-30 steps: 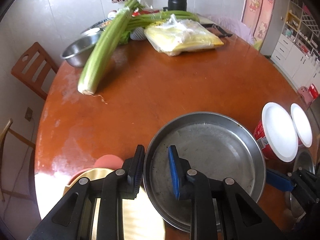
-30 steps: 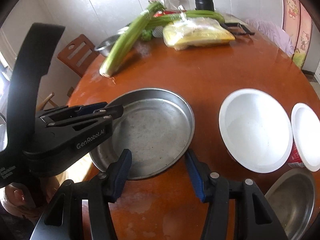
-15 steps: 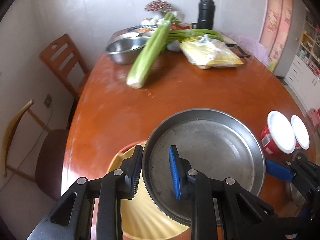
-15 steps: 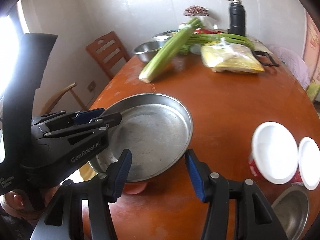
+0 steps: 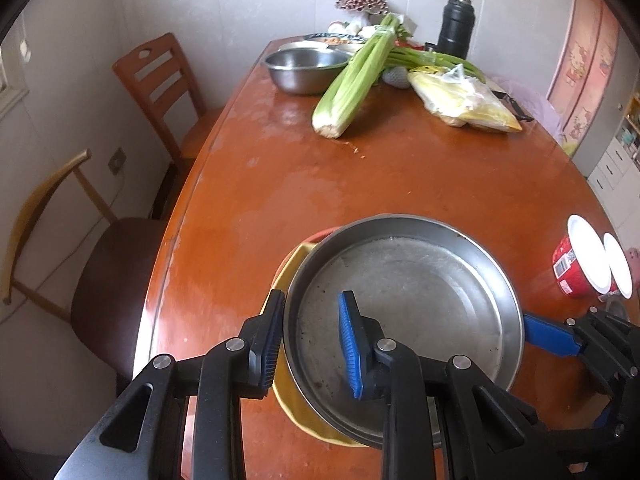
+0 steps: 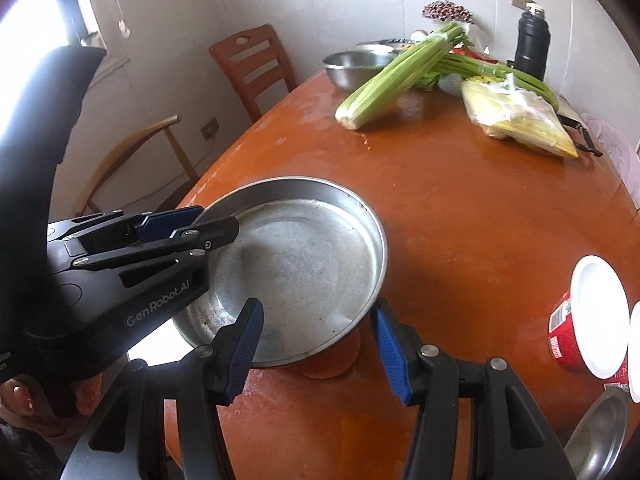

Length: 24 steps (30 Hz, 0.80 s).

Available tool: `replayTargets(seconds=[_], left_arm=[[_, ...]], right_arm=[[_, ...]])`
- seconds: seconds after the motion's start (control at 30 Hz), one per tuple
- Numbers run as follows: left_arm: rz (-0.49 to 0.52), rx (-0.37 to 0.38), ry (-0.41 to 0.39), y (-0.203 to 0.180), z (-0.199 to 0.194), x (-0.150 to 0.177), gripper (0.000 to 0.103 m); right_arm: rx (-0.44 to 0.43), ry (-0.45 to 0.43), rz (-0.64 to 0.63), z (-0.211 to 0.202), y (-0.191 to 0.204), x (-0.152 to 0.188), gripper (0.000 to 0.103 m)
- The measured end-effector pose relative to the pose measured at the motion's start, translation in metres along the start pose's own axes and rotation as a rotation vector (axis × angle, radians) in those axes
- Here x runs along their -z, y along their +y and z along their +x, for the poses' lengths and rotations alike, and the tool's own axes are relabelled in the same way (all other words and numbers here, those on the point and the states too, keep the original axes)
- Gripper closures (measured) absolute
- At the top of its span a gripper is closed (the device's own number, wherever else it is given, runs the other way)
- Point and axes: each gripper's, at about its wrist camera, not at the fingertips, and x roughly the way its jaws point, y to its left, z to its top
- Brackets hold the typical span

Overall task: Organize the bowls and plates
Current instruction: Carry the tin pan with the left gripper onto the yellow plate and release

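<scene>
A large steel plate point(image 5: 404, 304) hangs over the near left part of the table, above a yellow plate point(image 5: 288, 276) and an orange-red dish point(image 6: 332, 364) beneath it. My left gripper point(image 5: 310, 340) straddles the steel plate's near left rim, one finger outside, one inside, and holds it; it also shows in the right wrist view point(image 6: 188, 228). My right gripper point(image 6: 316, 344) is open at the plate's near right rim, one finger point(image 6: 244, 344) over the plate, the other point(image 6: 388, 352) outside it. Two white-topped red bowls point(image 6: 588, 320) stand at right.
A celery bunch point(image 5: 352, 80), a steel bowl point(image 5: 304, 68), a bagged yellow packet point(image 5: 464, 100) and a black flask point(image 5: 456, 28) lie at the far end. A small steel bowl point(image 6: 600, 436) is near right. Two chairs point(image 5: 156, 88) stand left of the table.
The steel plate has risen off the table and moved left with my left gripper, now over the yellow plate and orange dish. Both cameras have pulled up and back.
</scene>
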Motion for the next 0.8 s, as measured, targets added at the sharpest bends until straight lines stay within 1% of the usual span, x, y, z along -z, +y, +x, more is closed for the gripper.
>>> replayTargets(seconds=[0.2,0.37,0.5,0.67,0.77,0.8], left_arm=[[-0.004,0.003,0.029,0.002,0.01,0.007,0.076],[-0.011,0.001,0.034,0.003,0.012,0.01,0.074],[-0.034,0.017,0.023,0.007,0.007,0.01,0.074],[-0.062,0.017,-0.008,0.015,-0.007,0.009,0.073],[-0.085,0.001,-0.026,0.022,-0.014,0.01,0.069],[-0.098,-0.008,-0.024,0.027,-0.015,0.011,0.066]], right_arm=[[0.007,0.025,-0.013,0.011,0.004,0.005,0.047],[0.018,0.034,-0.022,0.015,0.006,0.006,0.047],[0.02,0.028,-0.024,0.016,0.006,0.005,0.047],[0.02,0.018,-0.031,0.017,0.007,0.004,0.047],[0.019,0.009,-0.03,0.015,0.005,0.003,0.047],[0.016,0.003,-0.027,0.014,0.004,0.003,0.047]])
